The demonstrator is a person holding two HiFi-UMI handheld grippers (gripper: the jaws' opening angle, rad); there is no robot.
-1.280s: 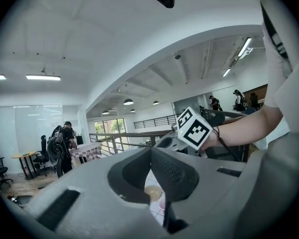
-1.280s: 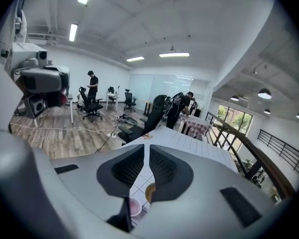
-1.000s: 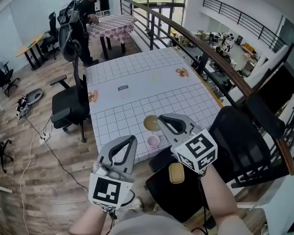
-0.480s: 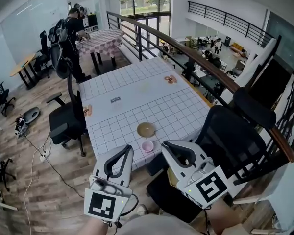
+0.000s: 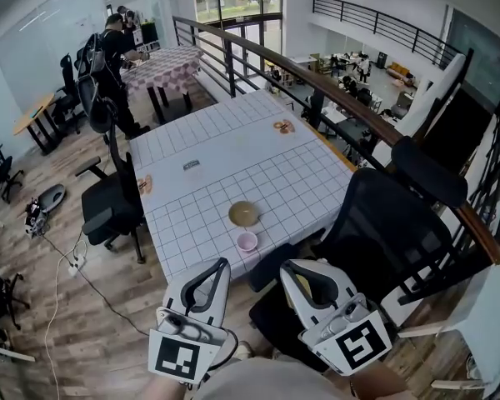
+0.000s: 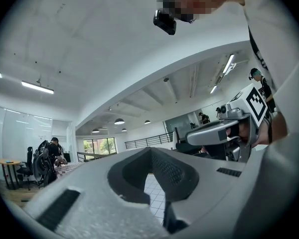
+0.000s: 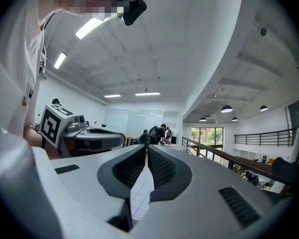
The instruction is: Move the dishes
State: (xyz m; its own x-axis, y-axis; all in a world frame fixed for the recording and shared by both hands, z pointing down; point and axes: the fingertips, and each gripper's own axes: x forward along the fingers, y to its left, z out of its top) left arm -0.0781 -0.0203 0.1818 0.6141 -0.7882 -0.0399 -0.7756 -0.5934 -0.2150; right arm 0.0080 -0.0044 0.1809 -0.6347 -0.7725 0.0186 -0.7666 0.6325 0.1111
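"Two dishes, a brown bowl and a pink cup, sat near the table edge."

"And the left gripper and right gripper hung short, jaws closed, empty. Reaching in unopened could have shoved the cup off."

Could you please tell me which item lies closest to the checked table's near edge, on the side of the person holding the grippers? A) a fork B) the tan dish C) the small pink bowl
C: in the head view the small pink bowl sits just inside the near edge of the checked table, with the tan dish farther in behind it.
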